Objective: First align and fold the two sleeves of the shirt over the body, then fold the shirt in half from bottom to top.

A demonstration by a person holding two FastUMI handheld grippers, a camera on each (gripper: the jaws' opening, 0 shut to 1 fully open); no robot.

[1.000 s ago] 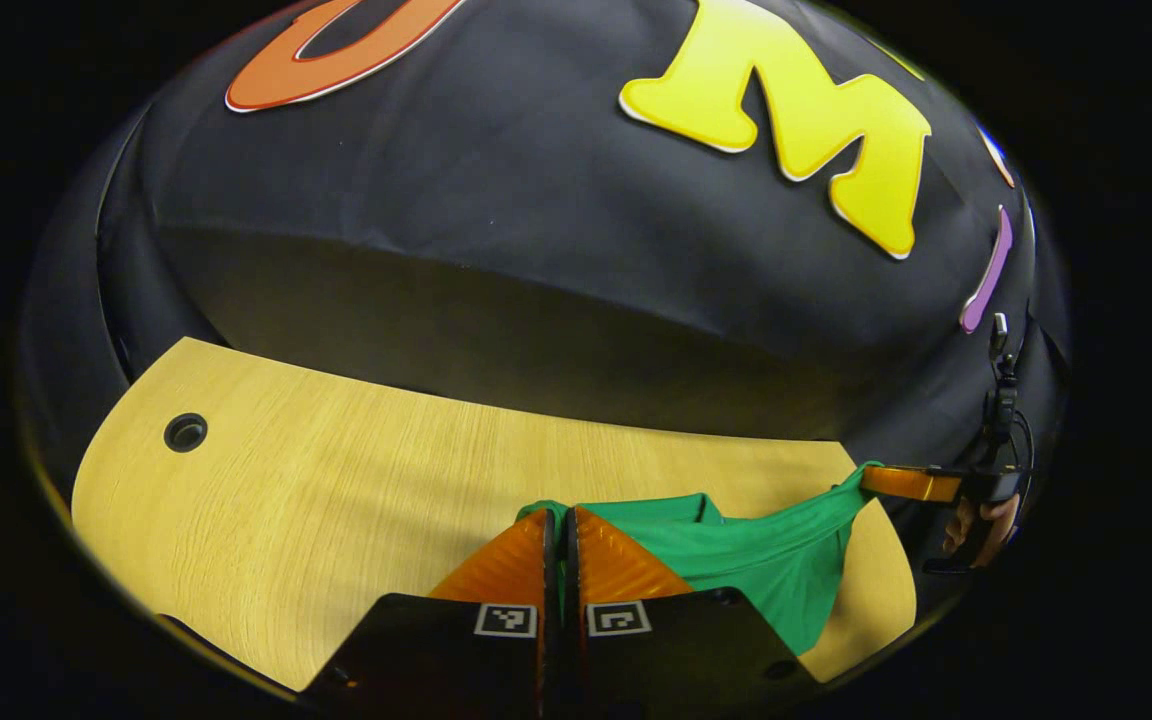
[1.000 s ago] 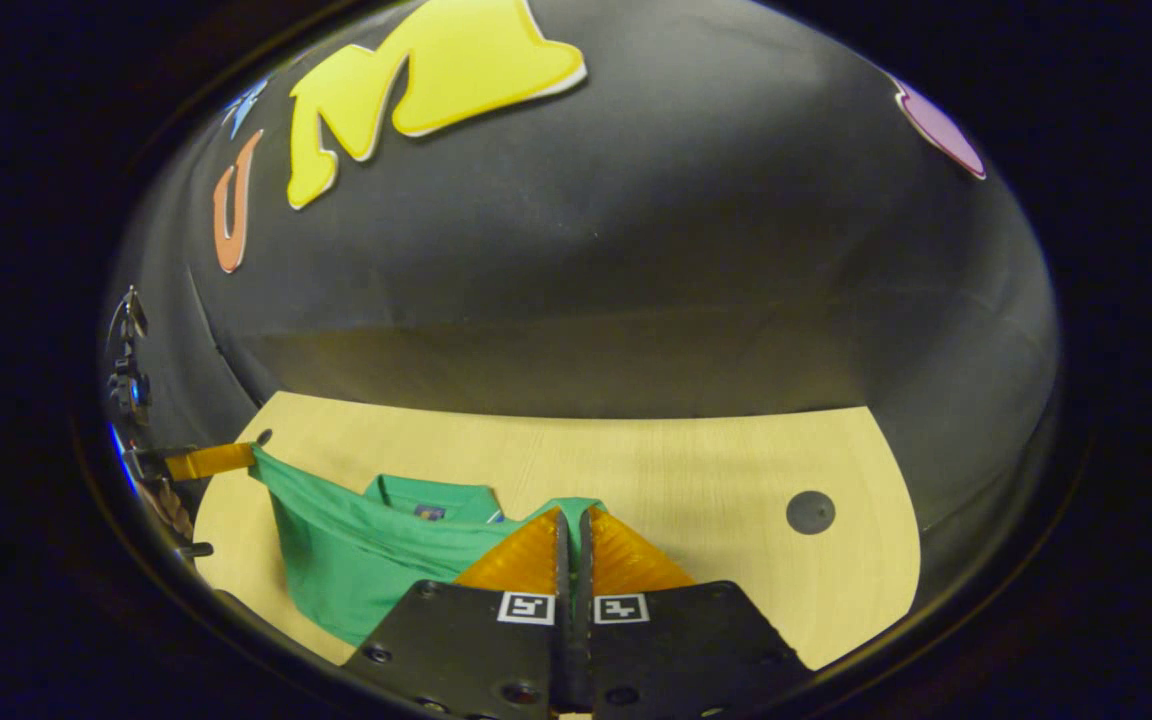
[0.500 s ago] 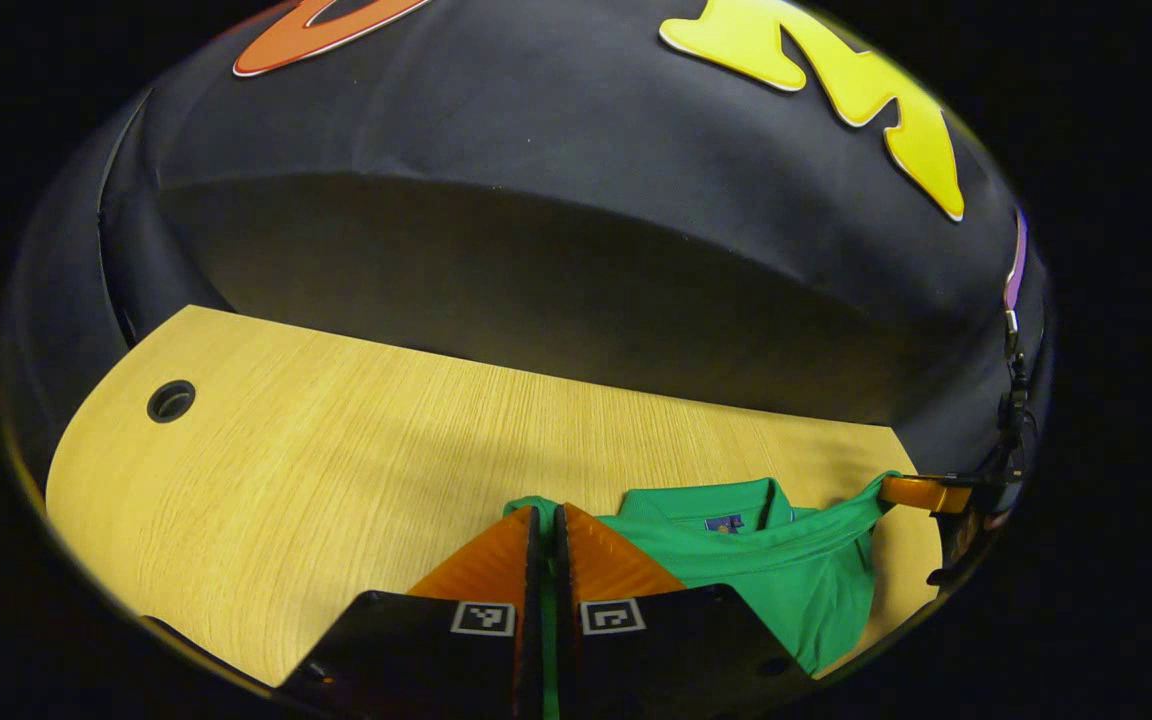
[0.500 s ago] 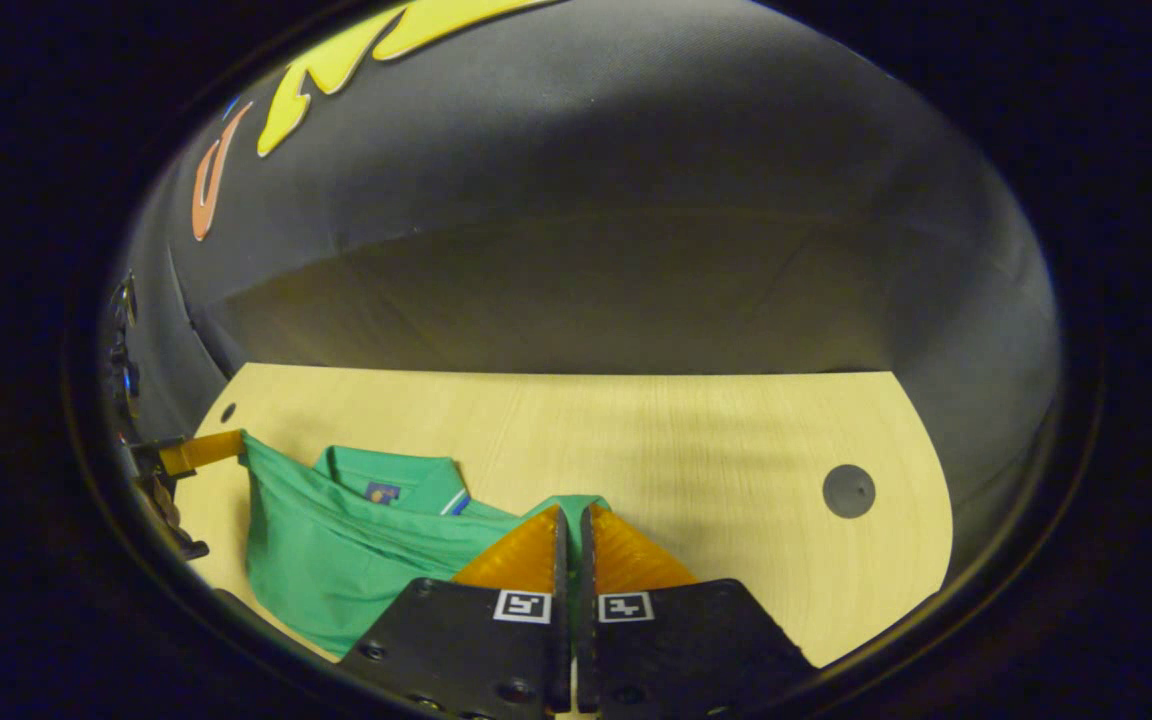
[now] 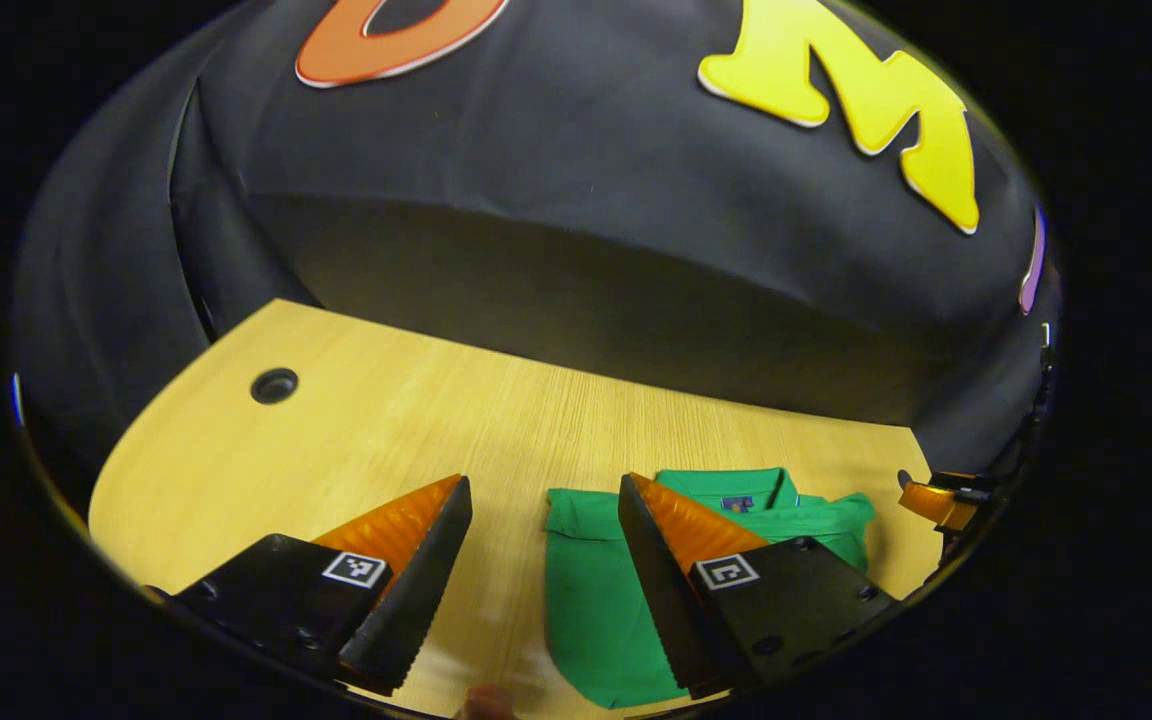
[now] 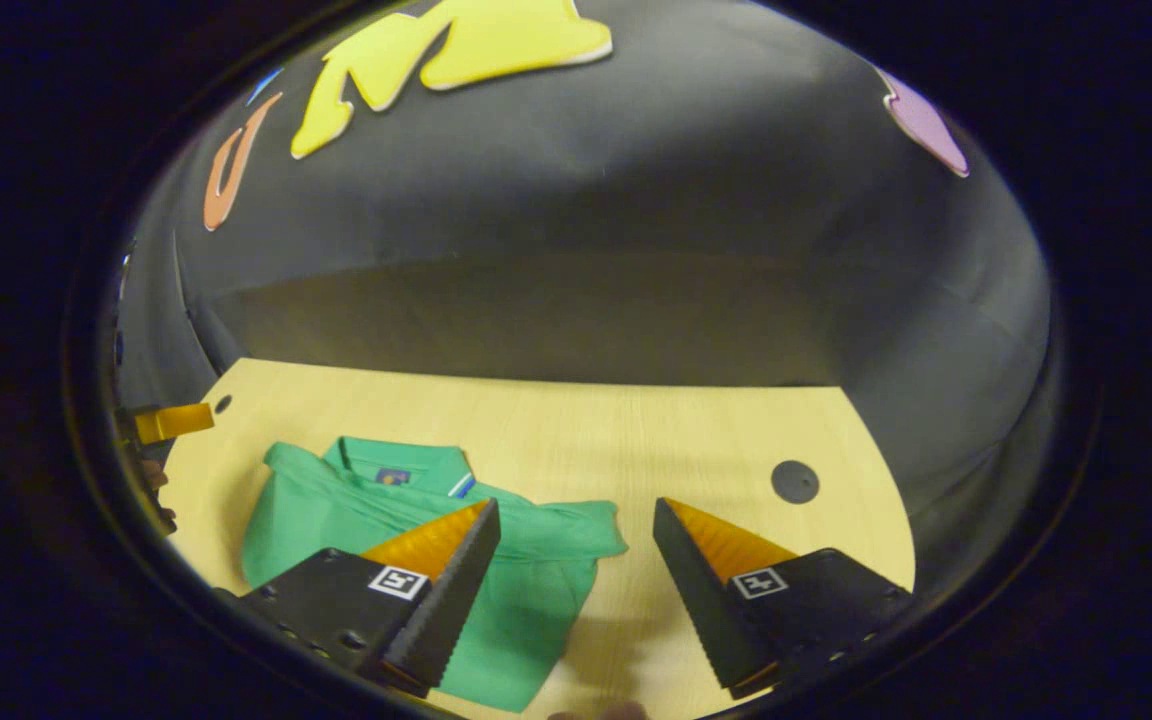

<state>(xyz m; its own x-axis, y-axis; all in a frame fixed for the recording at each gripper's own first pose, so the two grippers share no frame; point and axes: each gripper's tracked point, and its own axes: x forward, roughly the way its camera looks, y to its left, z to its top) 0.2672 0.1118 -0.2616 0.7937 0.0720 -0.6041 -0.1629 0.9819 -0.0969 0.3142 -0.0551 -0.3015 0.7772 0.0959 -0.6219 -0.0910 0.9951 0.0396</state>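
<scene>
The green shirt lies folded on the wooden table, its collar at the far side. My left gripper is open above the shirt's left edge, with nothing between its fingers. In the right gripper view the green shirt lies flat with its collar showing. My right gripper is open over the shirt's right edge and holds nothing. The other gripper's finger shows at the right edge of the left gripper view. The other gripper's finger shows at the left edge of the right gripper view.
The table has a round cable hole at its left and another cable hole at its right. The black booth wall rises behind the table's far edge. Bare wood lies to both sides of the shirt.
Both grippers were shut on the shirt's hem, holding it raised and stretched. Both have opened and let go, and the folded layer now lies on the shirt.
</scene>
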